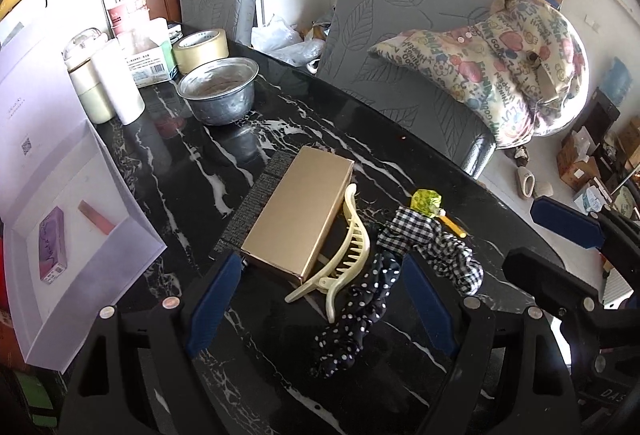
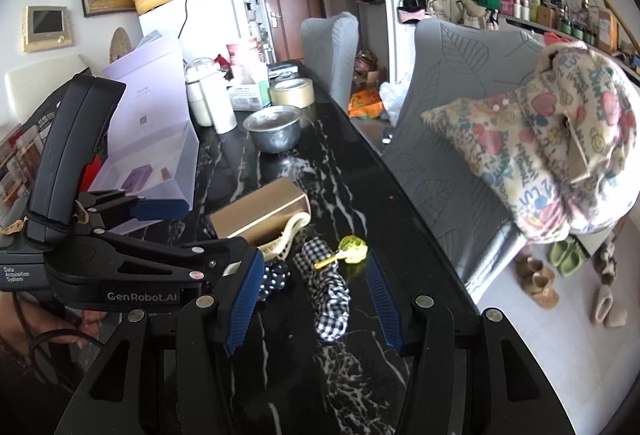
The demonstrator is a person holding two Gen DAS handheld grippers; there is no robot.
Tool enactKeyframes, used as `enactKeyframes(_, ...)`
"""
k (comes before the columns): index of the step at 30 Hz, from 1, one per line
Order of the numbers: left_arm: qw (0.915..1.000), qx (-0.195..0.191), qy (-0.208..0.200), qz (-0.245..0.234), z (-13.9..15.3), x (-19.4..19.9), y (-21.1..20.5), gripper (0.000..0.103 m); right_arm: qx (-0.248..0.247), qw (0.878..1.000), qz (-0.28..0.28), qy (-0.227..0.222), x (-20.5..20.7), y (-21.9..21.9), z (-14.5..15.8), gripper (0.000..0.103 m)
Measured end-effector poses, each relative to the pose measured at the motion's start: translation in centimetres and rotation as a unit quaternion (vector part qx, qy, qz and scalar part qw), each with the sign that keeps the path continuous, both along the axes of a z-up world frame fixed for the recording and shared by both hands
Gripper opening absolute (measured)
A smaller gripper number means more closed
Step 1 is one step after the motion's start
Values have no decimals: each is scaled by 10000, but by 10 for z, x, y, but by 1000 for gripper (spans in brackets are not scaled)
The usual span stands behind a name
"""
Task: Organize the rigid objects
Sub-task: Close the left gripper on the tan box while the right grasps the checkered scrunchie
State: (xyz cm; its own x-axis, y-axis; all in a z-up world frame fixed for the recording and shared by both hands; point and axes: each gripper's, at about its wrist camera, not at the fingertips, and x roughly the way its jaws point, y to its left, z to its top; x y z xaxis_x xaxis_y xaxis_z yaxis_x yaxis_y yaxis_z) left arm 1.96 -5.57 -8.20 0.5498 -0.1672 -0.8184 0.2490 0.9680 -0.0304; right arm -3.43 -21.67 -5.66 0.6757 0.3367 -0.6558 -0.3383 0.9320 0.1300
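Observation:
A gold box (image 1: 298, 211) lies on a dark mat on the black marble table (image 1: 192, 171). Against the box's right side leans a cream claw hair clip (image 1: 340, 255). Near the clip are a polka-dot scrunchie (image 1: 360, 311), a checked scrunchie (image 1: 432, 243) and a green-wrapped lollipop (image 1: 428, 201). My left gripper (image 1: 320, 303) hangs open just above the clip and the polka-dot scrunchie, holding nothing. My right gripper (image 2: 314, 299) is open over the checked scrunchie (image 2: 328, 299), pads apart from it, with the lollipop (image 2: 352, 249) just ahead. The left gripper (image 2: 216, 226) shows beside the gold box (image 2: 256, 213).
An open white gift box (image 1: 80, 235) holding a purple item and a pink one stands at the left. Farther back are a metal bowl (image 1: 218, 91), a tape roll (image 1: 200, 49) and white bottles. Grey chairs and a patterned cushion (image 1: 512, 75) line the table's right edge.

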Motion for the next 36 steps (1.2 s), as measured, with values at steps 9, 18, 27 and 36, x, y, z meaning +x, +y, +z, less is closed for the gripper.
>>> enactKeyframes(9, 9999, 146, -37, 50, -15, 21, 8, 83, 195, 9994, 86, 283, 18, -2, -31, 53)
enactKeyframes(18, 9999, 54, 120, 98, -29, 43, 10, 82, 85, 9990, 176, 413, 29, 2, -49, 53)
enactKeyframes(27, 9997, 215, 114, -34, -40, 51, 2, 69, -56, 9986, 198, 481, 33, 6, -67, 52)
enactKeyframes(36, 9996, 264, 29, -99, -37, 49, -4, 44, -347, 9979, 283, 469, 33, 16, -77, 22)
